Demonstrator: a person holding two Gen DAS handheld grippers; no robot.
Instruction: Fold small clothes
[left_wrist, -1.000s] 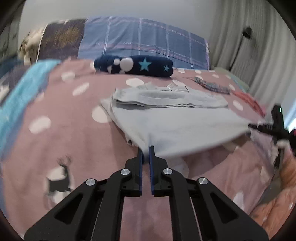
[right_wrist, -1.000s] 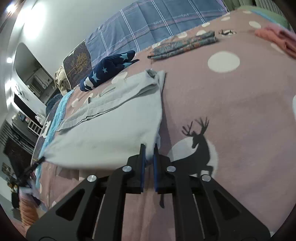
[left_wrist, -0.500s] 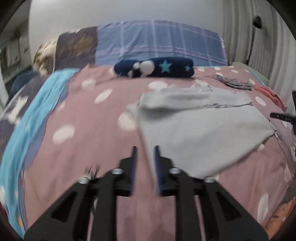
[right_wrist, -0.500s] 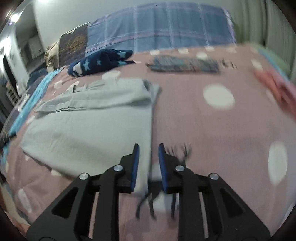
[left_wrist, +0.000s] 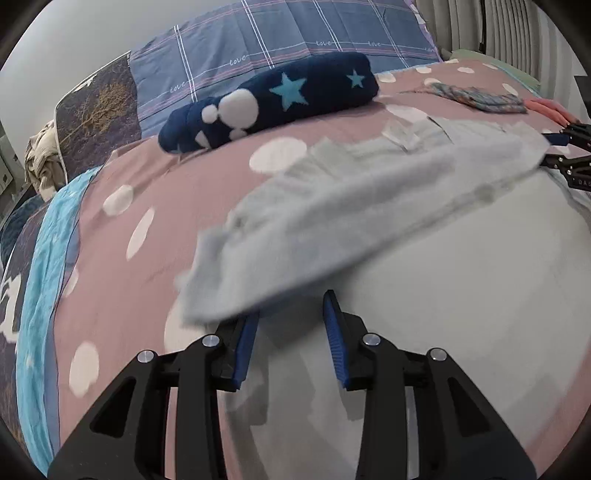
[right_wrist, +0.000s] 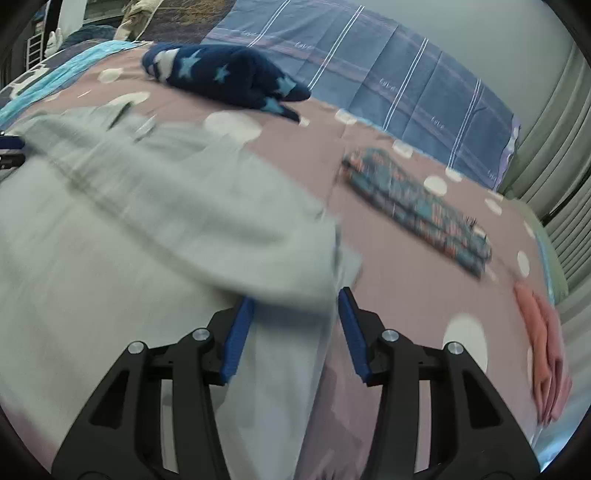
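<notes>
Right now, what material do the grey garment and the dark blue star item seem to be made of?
The grey garment looks like soft matte cotton knit: it drapes limply without shine. The dark blue star item looks like plush fleece, with a fuzzy, thick, rounded surface. Blur leaves both uncertain.

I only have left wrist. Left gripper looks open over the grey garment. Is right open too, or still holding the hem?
Observer: Right gripper is open as well; its blue pads stand apart with the grey garment lying loose in front of them.
Operator: What's past the garment on the right side?
Observer: A folded patterned cloth on the pink dotted bedspread, apart from the grey one.
Operator: Anything beyond that?
Observer: A pink garment near the bed's right edge, blurred.
</notes>
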